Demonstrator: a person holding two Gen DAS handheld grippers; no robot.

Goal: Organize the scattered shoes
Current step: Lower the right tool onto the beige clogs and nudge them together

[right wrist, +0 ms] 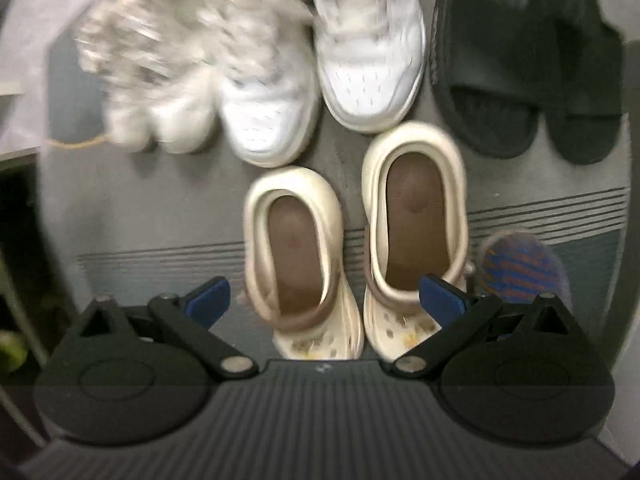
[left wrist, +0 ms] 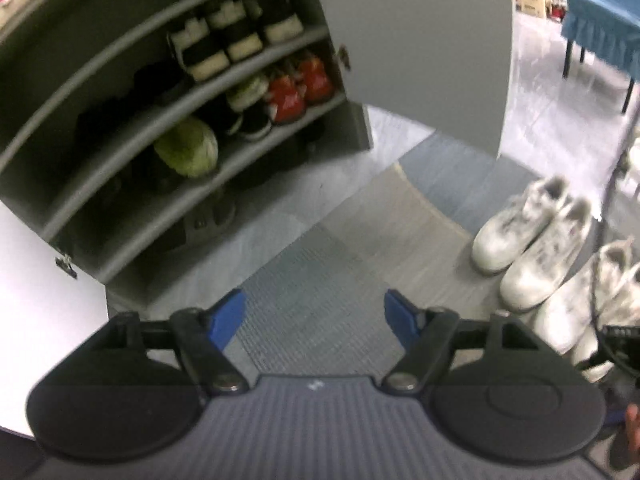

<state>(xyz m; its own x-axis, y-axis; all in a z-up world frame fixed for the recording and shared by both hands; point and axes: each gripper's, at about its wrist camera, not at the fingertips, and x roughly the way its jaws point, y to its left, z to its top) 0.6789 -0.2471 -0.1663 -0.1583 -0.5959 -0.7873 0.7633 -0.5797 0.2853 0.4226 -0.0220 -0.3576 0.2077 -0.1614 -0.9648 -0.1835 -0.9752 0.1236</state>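
In the right wrist view, a pair of cream clogs (right wrist: 416, 220) with brown insoles stands on the grey mat just ahead of my right gripper (right wrist: 326, 298), which is open, its blue pads either side of them. Behind them are white sneakers (right wrist: 368, 68), a blurred pale pair (right wrist: 156, 80) and black slides (right wrist: 520, 80). In the left wrist view, my left gripper (left wrist: 314, 318) is open over the mat with nothing between its pads. White sneakers (left wrist: 532, 236) stand to its right. The open grey shoe cabinet (left wrist: 132, 208) at upper left holds red shoes (left wrist: 300, 88), black-and-cream shoes (left wrist: 236, 36) and a green shoe (left wrist: 188, 148).
The cabinet's open door (left wrist: 420, 40) stands behind the mat. A blue-covered chair (left wrist: 600, 20) sits at far right on the pale floor. A blue-and-orange patterned shoe tip (right wrist: 520, 268) shows beside the right clog. A white surface (left wrist: 36, 300) lies at the left.
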